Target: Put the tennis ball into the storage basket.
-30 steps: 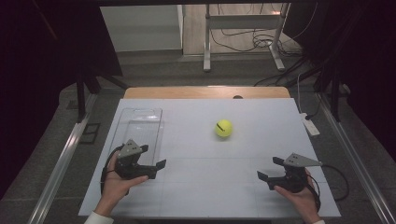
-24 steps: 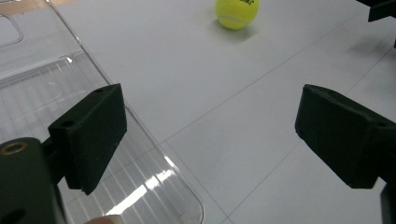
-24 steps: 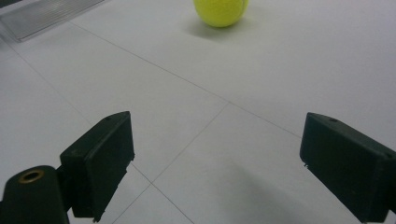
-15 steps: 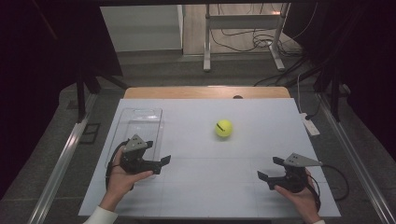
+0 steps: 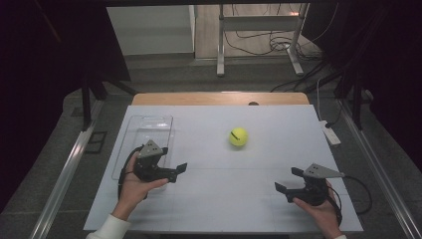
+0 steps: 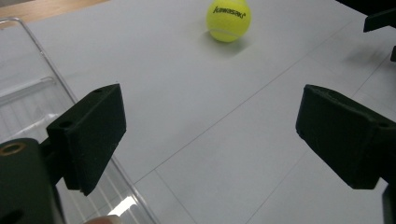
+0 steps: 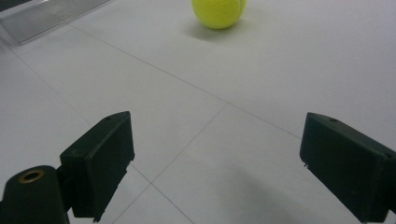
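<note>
A yellow tennis ball [image 5: 238, 137] lies on the white table top, right of centre and toward the far side. It also sits ahead of each gripper, in the left gripper view [image 6: 229, 19] and the right gripper view [image 7: 219, 11]. My left gripper [image 5: 171, 160] is open at the near right corner of a clear plastic tray [image 5: 149, 117], its jaws pointing right toward the ball with nothing between them [image 6: 210, 126]. At the near right my right gripper [image 5: 287, 179] is open and holds nothing [image 7: 217, 154], its jaws pointing left.
The clear tray [image 6: 28, 93] is at the left side of the table and holds nothing. A white power strip [image 5: 330, 132] rests at the table's right edge. The table's wooden rim [image 5: 219, 98] runs along the far side, with cables and a metal stand on the floor beyond.
My left gripper has moved forward and a little right, along the tray's near right corner. The right gripper and the ball have stayed put.
</note>
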